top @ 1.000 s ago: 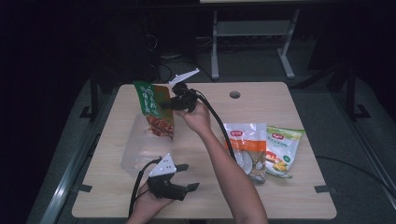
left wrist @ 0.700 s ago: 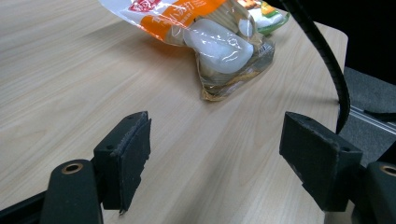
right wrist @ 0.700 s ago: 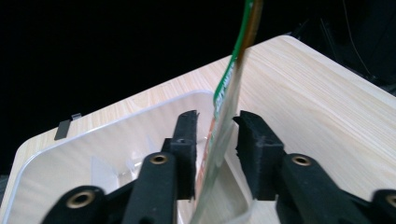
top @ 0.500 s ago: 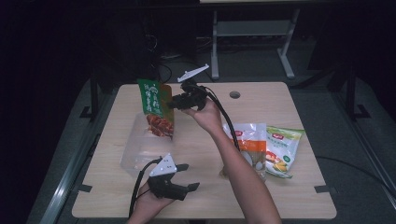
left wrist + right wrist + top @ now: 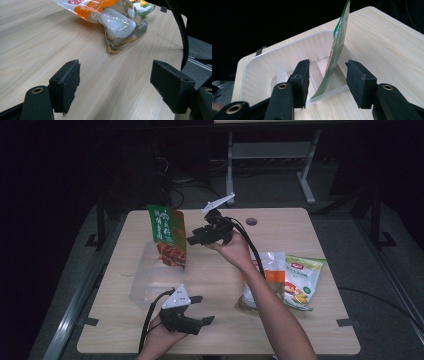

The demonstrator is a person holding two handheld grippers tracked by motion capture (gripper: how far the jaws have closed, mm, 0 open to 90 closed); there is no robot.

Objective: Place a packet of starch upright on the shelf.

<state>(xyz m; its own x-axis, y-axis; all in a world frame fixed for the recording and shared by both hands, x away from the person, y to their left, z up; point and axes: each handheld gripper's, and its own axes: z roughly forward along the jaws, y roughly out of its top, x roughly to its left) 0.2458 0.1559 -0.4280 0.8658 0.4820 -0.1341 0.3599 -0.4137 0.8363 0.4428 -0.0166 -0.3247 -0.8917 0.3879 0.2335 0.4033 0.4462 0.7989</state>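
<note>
A green snack bag (image 5: 166,237) stands upright with its foot in a clear plastic tray (image 5: 142,282) at the table's left. My right gripper (image 5: 193,240) hovers just right of it, pointing left. Its jaws have just been opening. In the right gripper view the bag (image 5: 337,47) shows edge-on between the two pads, and neither pad touches it. The tray (image 5: 259,67) lies beyond. My left gripper (image 5: 205,309) rests near the front edge, and its jaws (image 5: 115,82) are wide apart with nothing between them.
An orange and white food bag (image 5: 270,277) (image 5: 112,17) and a green and yellow bag (image 5: 301,281) lie side by side on the table's right. A round hole (image 5: 251,221) is near the back edge. A cable trails from the right gripper along the forearm.
The right gripper's jaws went from shut on the green bag to open, and the gripper drew back to the right and a little up. The bag stayed standing in the tray. The left gripper kept still.
</note>
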